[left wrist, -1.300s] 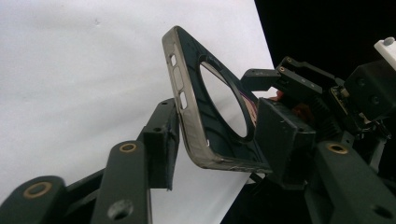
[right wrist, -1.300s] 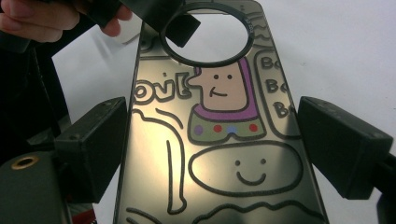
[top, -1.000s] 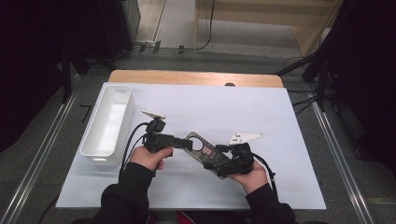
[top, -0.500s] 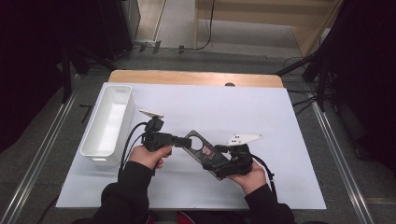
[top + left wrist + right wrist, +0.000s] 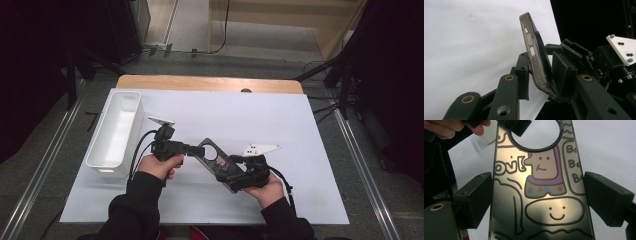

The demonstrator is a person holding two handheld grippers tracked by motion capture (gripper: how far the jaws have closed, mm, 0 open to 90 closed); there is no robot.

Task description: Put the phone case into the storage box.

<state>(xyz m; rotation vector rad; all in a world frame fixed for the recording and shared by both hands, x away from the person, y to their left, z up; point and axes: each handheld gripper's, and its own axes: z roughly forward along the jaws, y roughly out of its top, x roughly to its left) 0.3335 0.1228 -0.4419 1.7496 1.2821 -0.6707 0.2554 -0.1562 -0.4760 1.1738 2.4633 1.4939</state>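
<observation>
phone case [image 5: 216, 159]: held up off the counter [image 5: 300, 130], between both grippers
right gripper [image 5: 537, 202]: clamped on its long edges
left gripper [image 5: 541, 77]: pinching the end with the camera hole
white bin [image 5: 116, 131]: off to the left

Both grippers are black. The left gripper [image 5: 192, 149] carries a pale three-cornered plate [image 5: 161, 121] on top, and two black cables [image 5: 141, 145] loop from it past the left hand [image 5: 159, 166]. The right gripper [image 5: 225, 169] bears a like plate [image 5: 260, 149] with dark screw heads, and a black cable [image 5: 286, 184] trails beside the right hand [image 5: 265, 187]. Brass-ringed holes [image 5: 509, 77] mark the jaw links. The jaw pads [image 5: 608, 198] are blocky and matt black. The person wears black long sleeves [image 5: 135, 207], snug at the wrists.
</observation>
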